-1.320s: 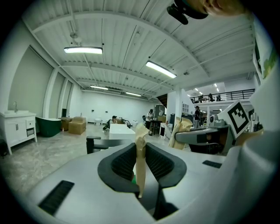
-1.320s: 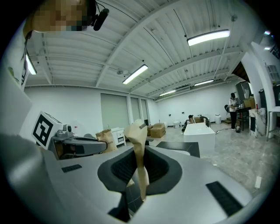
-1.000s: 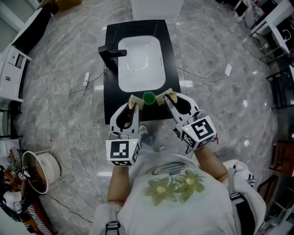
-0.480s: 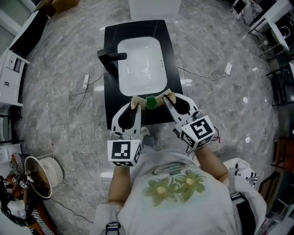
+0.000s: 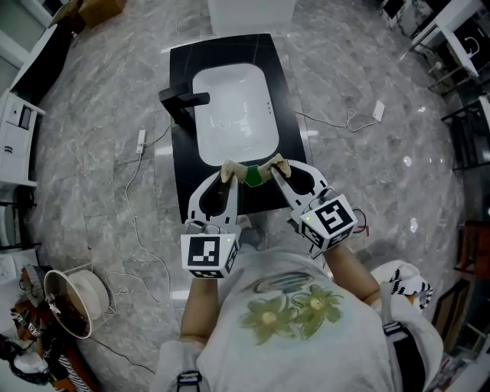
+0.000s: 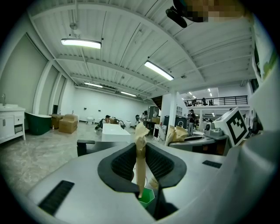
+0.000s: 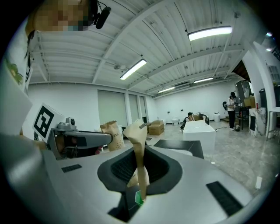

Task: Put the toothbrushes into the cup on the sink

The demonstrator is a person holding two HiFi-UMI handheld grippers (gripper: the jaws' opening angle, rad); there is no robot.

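Note:
A green six-sided cup (image 5: 251,175) stands on the black sink counter (image 5: 184,164), just in front of the white basin (image 5: 233,111). My left gripper (image 5: 229,170) is at the cup's left and my right gripper (image 5: 276,164) at its right, both nearly level. Each has its tan-taped fingertips pressed together with nothing between them. The cup shows low under the jaws in the left gripper view (image 6: 147,196), and as a green sliver (image 7: 138,197) in the right gripper view. No toothbrush shows in any view.
A black faucet (image 5: 182,100) stands at the basin's left. A white block (image 5: 251,14) lies beyond the counter. Cables and a power strip (image 5: 142,138) cross the marble floor on the left, a plug (image 5: 377,112) lies on the right, and a bucket (image 5: 70,293) sits lower left.
Both grippers have edged forward, so their tips now reach slightly past the cup on either side. The cup has stayed put on the counter. Both pairs of jaws look the same.

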